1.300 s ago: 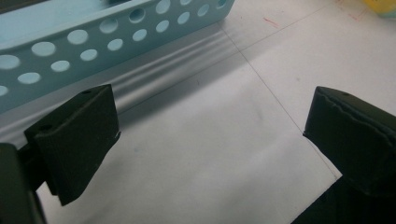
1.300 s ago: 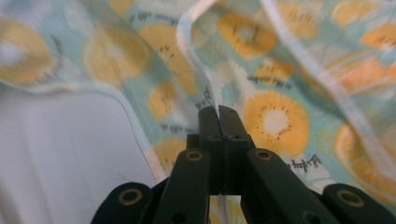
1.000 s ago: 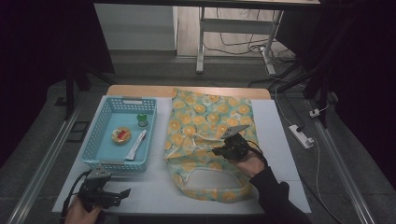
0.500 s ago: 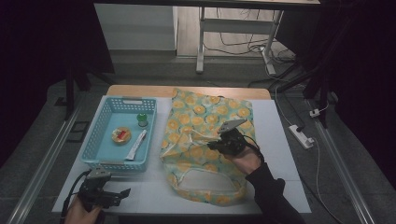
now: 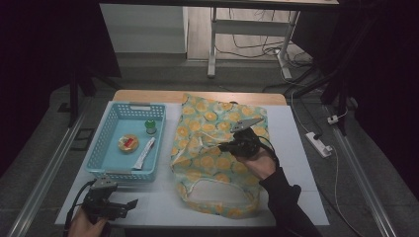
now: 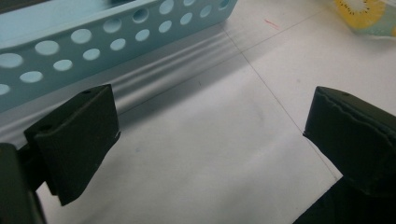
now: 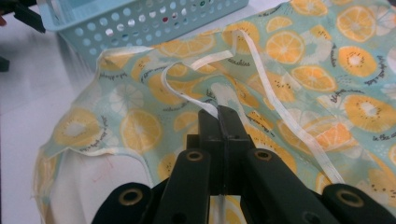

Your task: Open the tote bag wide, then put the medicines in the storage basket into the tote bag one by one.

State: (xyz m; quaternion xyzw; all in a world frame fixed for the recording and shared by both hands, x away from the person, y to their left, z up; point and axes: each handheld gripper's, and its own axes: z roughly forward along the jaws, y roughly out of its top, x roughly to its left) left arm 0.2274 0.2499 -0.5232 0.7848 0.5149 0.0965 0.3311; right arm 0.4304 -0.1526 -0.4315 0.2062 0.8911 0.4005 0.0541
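Right gripper (image 7: 219,112), jaws clamped on a cloth's (image 5: 217,148) white tape (image 7: 187,95), lifts it; left gripper (image 5: 129,205) rests wide open on the counter (image 5: 163,202).

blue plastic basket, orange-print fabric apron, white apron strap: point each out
blue plastic basket (image 5: 109,129), high view, on its left wall
orange-print fabric apron (image 5: 207,121), high view, on its upper flat part
white apron strap (image 7: 285,119), right gripper view, on the ribbon's long straight run
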